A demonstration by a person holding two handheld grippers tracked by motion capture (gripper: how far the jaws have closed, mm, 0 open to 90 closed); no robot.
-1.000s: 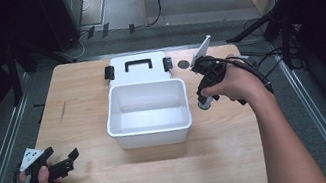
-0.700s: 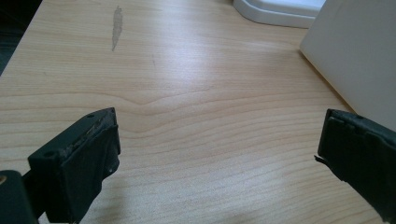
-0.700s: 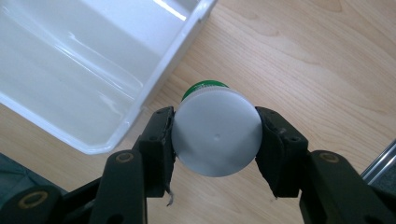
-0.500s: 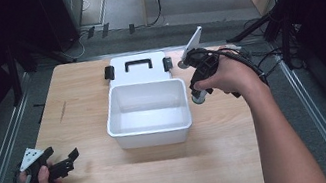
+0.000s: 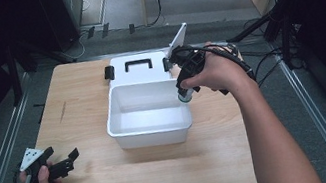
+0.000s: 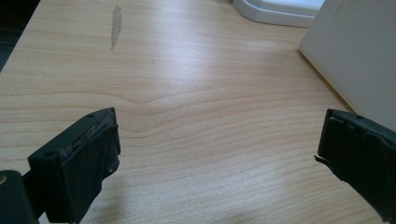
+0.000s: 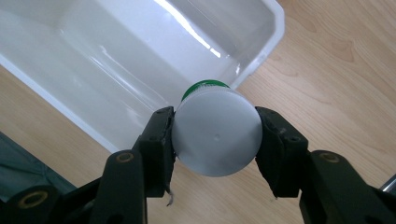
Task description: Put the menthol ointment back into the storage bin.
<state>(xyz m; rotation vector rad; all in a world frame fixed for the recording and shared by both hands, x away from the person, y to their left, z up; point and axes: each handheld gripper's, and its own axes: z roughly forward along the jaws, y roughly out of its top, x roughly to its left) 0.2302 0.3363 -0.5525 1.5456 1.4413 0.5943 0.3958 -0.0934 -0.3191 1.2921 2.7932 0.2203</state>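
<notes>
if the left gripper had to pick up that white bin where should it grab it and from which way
Probably the rim of the white bin on its near long wall, coming from above with one jaw inside and one outside. The bin is too wide to span, its walls look thin and upright, and it appears empty. The left gripper sits open at the table's near left, while the right gripper holds a white-capped bottle over the bin's right rim.

Bottle (image 7: 215,133) seen base-on in the right gripper view: only its white bottom and a sliver of green behind; body and any label hidden. In the high view the hand (image 5: 213,73) covers most of it; too small to read. White bin (image 7: 140,60) cut off at the top and left edges. Left gripper view: bin wall (image 6: 359,60) and lid (image 6: 280,11) cropped by the frame. Desk (image 5: 166,177) near edge cut off at the bottom.
</notes>
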